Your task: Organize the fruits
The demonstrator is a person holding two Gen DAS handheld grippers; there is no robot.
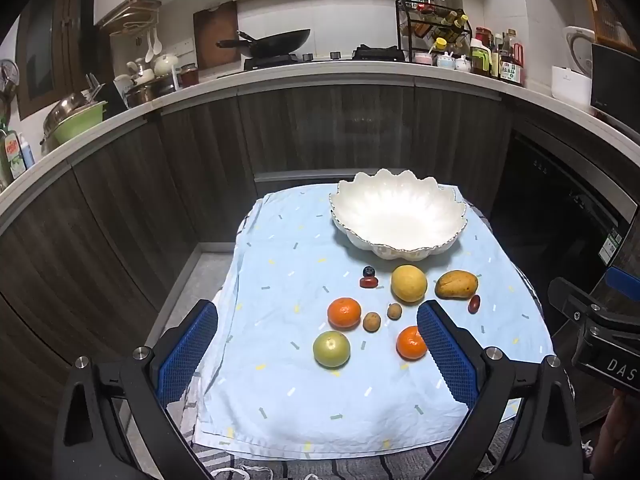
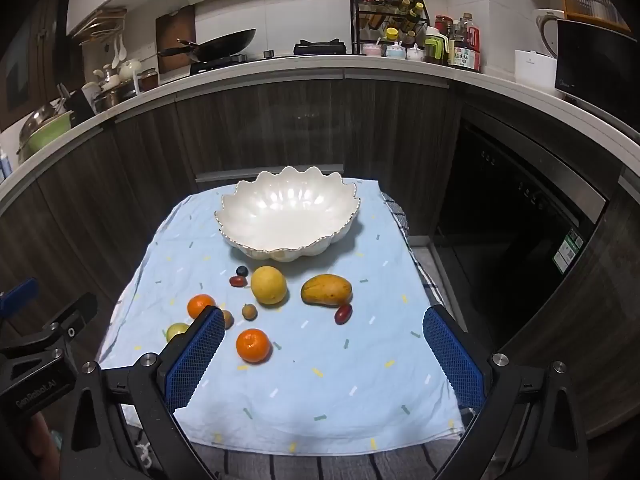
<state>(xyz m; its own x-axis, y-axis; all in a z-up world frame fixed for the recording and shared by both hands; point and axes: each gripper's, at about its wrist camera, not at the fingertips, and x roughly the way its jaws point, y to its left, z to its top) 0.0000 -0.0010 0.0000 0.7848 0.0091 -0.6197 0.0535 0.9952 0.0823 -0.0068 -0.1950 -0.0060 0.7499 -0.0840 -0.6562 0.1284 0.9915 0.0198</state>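
Left wrist view: the left gripper (image 1: 318,346) hangs with jaws wide apart and nothing between them, above the pale blue cloth (image 1: 280,400). The empty scalloped white bowl (image 1: 400,196) sits at twelve o'clock; the green fruit (image 1: 331,349) lies nearest, two tangerines, a yellow fruit and a mango (image 1: 456,284) beyond. Best to straddle one round fruit squarely and close gently, since it will likely roll.

Right wrist view: the right gripper (image 2: 324,346) is likewise spread and empty. A tangerine (image 2: 253,345) lies at ten o'clock. Dark cabinets and a kitchen counter (image 2: 400,65) stand behind.
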